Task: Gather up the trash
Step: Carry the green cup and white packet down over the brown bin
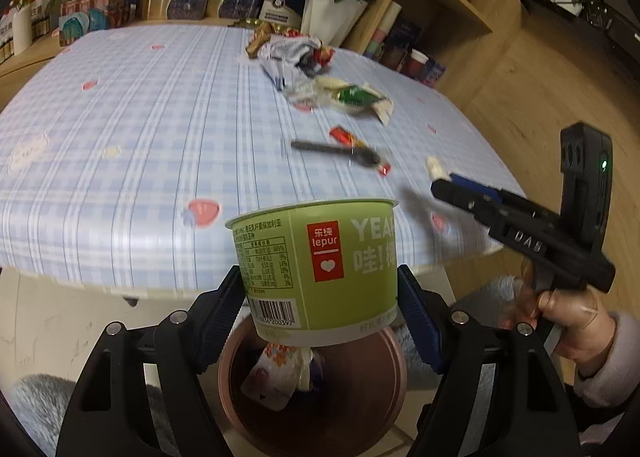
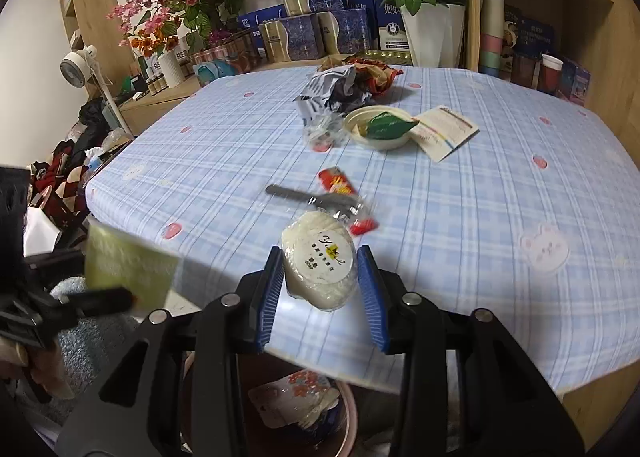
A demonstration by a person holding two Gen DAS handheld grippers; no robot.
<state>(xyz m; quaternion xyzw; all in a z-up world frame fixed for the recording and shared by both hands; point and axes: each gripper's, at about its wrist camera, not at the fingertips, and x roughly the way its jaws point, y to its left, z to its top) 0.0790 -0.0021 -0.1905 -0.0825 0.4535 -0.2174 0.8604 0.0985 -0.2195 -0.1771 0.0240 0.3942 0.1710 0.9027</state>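
My left gripper (image 1: 320, 297) points steeply down past the near edge of the table (image 1: 120, 145), its blue pads pinching a green cup (image 1: 320, 265) by the sides. The cup sits upright, directly above a brown bin (image 1: 360, 389) on the floor, which already holds a flowered wrapper (image 1: 276, 373). The cup's far side and the bin's near rim are cut off by my gripper's own frame.

My right gripper (image 2: 322, 277) tilts down at a similar angle over the table edge, clamped on a white round packet (image 2: 320, 269) wrapped in clear film; its label is too blurred for me to read. In the left view I see a hand (image 1: 568, 321) in a pale fuzzy sleeve around that gripper's handle.

Left on the table: a grey spoon (image 2: 312, 197) lying across a red wrapper (image 2: 340, 185), a shallow bowl (image 2: 376, 129) with a green packet in it, and a crumpled heap (image 2: 344, 85) at the far edge whose pieces I cannot separate.
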